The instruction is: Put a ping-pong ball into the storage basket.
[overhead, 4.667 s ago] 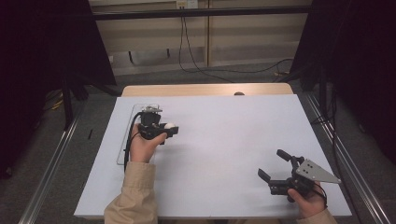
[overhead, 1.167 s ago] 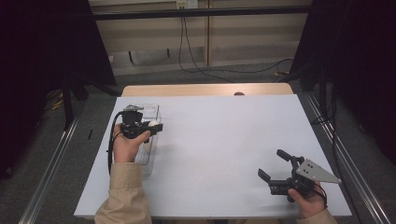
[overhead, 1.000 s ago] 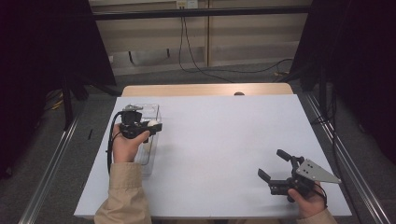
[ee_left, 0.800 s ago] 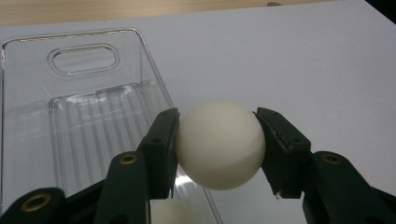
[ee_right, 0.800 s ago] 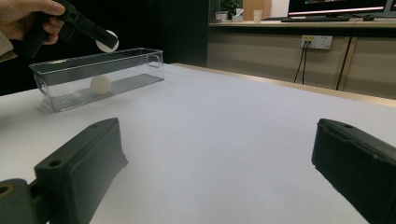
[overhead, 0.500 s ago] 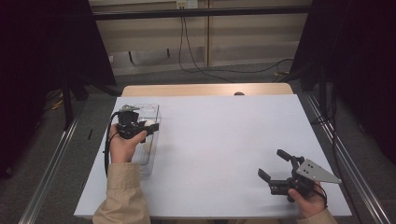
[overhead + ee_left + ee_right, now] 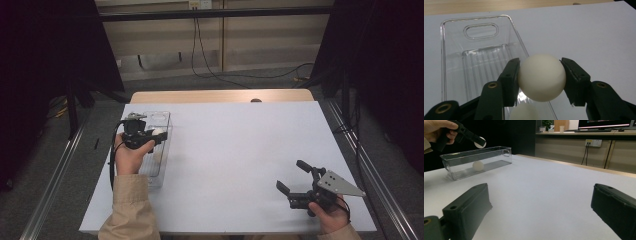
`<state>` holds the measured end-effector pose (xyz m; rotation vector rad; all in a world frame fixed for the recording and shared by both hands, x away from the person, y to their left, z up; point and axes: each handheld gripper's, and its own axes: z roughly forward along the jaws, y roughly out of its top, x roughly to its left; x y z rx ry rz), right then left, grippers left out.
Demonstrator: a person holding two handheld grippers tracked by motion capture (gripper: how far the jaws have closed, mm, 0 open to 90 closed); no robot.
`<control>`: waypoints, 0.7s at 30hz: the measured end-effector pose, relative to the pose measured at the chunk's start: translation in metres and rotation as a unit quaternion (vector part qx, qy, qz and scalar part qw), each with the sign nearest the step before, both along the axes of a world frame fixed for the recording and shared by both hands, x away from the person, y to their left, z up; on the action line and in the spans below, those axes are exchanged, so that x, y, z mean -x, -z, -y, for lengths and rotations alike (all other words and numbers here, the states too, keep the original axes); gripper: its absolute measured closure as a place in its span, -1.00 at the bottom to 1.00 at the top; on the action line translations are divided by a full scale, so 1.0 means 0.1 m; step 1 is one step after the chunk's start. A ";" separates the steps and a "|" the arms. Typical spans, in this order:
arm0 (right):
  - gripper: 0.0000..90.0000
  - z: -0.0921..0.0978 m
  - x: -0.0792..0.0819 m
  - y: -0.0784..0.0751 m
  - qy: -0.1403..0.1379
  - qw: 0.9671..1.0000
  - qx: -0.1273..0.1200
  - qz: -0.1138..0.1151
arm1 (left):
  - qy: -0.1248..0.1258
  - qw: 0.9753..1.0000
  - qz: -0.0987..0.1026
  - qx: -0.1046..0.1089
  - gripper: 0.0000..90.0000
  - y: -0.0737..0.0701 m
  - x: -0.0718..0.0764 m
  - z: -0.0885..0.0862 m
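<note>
Table: white top, bare in the middle. Clear plastic bin at my left edge, long and narrow, ribbed floor, handle slot in the far end wall; one white ball already lies inside.

Left gripper held above the bin's right wall, jaws clamped on a second white ball. I judge it light, hollow and smooth: it will slip or dent if squeezed hard, so the hold across its widest part looks right. Left hand level, wrist over the bin's near half.

Right gripper low over the table's near right corner, jaws spread wide, nothing between them.
</note>
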<state>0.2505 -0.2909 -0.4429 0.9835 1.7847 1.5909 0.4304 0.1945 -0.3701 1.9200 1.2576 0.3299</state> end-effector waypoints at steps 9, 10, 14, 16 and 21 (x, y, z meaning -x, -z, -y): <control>-0.97 0.00 0.00 0.00 -0.001 1.000 0.001 0.000 | -0.004 1.000 0.001 -0.004 0.14 0.01 0.00 -0.04; -0.97 0.00 0.00 0.00 -0.001 1.000 0.001 0.000 | -0.007 1.000 0.002 -0.002 0.14 0.01 0.00 -0.04; -0.97 0.00 0.00 0.00 -0.001 1.000 -0.001 0.000 | -0.009 1.000 0.002 -0.001 0.14 0.01 0.01 -0.05; -0.97 0.00 0.00 0.00 0.000 1.000 -0.001 0.000 | -0.008 1.000 0.003 -0.003 0.14 0.01 0.01 -0.06; -0.97 0.00 0.01 0.00 -0.002 1.000 -0.002 0.000 | -0.014 1.000 0.004 -0.006 0.14 0.02 0.01 -0.08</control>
